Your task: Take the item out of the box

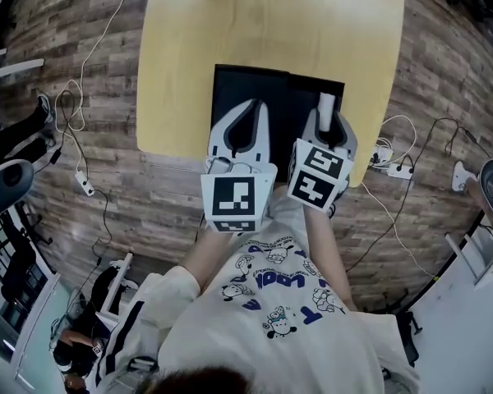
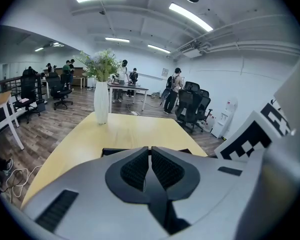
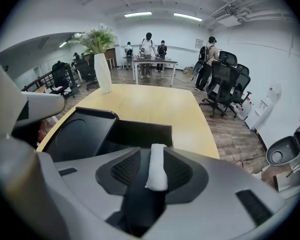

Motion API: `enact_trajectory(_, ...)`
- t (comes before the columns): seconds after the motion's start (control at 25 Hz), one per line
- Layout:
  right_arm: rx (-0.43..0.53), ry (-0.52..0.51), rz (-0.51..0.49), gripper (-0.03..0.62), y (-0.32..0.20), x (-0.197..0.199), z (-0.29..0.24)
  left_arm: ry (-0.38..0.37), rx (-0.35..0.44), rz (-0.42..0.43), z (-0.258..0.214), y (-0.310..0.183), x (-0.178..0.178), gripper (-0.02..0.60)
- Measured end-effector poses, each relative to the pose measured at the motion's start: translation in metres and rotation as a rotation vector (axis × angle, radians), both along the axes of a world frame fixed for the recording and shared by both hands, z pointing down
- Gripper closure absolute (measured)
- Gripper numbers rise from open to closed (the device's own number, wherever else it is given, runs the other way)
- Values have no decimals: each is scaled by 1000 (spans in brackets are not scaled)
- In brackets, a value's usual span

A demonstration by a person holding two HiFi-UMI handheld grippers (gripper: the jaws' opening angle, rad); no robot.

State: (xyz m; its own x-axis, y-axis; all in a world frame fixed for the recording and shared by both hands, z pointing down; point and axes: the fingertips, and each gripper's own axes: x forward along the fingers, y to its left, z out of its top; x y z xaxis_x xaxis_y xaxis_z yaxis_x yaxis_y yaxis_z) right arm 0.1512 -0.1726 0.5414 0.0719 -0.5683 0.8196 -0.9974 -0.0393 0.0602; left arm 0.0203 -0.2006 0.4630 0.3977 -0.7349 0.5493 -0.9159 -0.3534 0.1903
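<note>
The right tool point(image 3: 153, 153) points down at a black box point(image 3: 140, 132) on the yellow table point(image 3: 155, 101). Its jaws stand apart. A white roll point(image 3: 156, 170) sits between them and leans on the right-hand jaw. The box is open, and its lid point(image 3: 82, 131) lies to the left. A white vase point(image 3: 104, 74) with green leaves stands at the far end.

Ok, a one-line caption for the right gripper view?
Right gripper, jaws apart with a white roll between them, facing a black box on a yellow table.
</note>
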Motion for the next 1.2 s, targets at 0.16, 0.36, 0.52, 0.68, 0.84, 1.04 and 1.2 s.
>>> enact_trajectory(0.16,-63,30,11,410,2,-2,9,1,-11,-9,4,0,-6,552)
enact_trajectory(0.36,-127,82,28,396,3,-3,20,-1,-21,-13,8,0,-13,552)
enact_trajectory(0.52,-177,126,30,397,4,-4,27,-1,-29,-24,9,-2,-19,552)
enact_trajectory(0.68,-208,151,25,398,5,-4,34,-3,-30,-38,10,-2,-25,552)
enact_trajectory(0.84,-216,179,41,399,4,-3,34,-4,-32,-53,9,-1,-32,552)
enact_trajectory(1.04,-200,149,41,419,5,-5,32,-6,-38,-63,11,2,-37,552)
enact_trajectory(1.2,-183,30,9,427,2,-28,30,-7,-41,-68,15,0,-41,552)
